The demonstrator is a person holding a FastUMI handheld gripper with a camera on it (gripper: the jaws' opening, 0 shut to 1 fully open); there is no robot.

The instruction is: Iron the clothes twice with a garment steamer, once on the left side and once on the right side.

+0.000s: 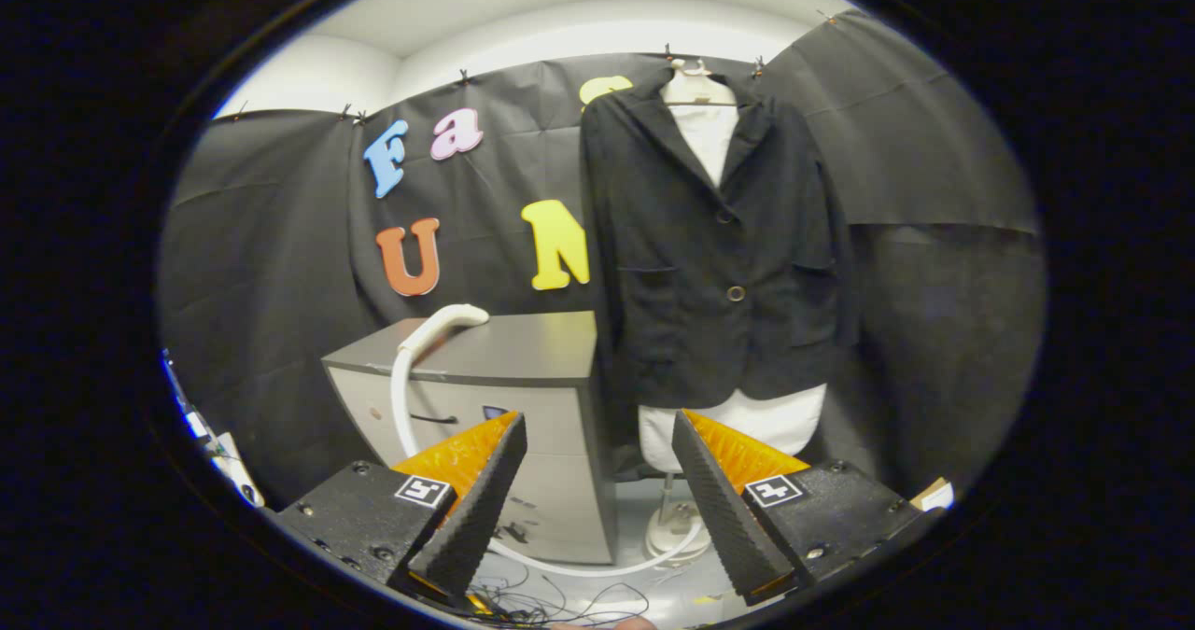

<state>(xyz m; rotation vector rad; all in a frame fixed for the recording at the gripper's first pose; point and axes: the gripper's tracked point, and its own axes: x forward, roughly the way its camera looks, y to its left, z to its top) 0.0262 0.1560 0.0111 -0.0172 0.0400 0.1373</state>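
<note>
A black blazer point(719, 257) hangs buttoned over a white mannequin torso point(707, 131) on a stand, beyond my fingers and slightly to the right. The white steamer head point(448, 320) lies on top of a grey cabinet point(523, 350), left of the blazer, with its white hose point(401, 406) curving down the cabinet front and along the floor. My gripper point(597, 443) stands open, well short of both, with nothing between its fingers.
The mannequin's round white base point(674, 532) rests on the floor just ahead of the fingers, and the hose loops around it. Thin dark cables point(551, 602) lie on the floor below the fingers. Black cloth walls close in the booth behind.
</note>
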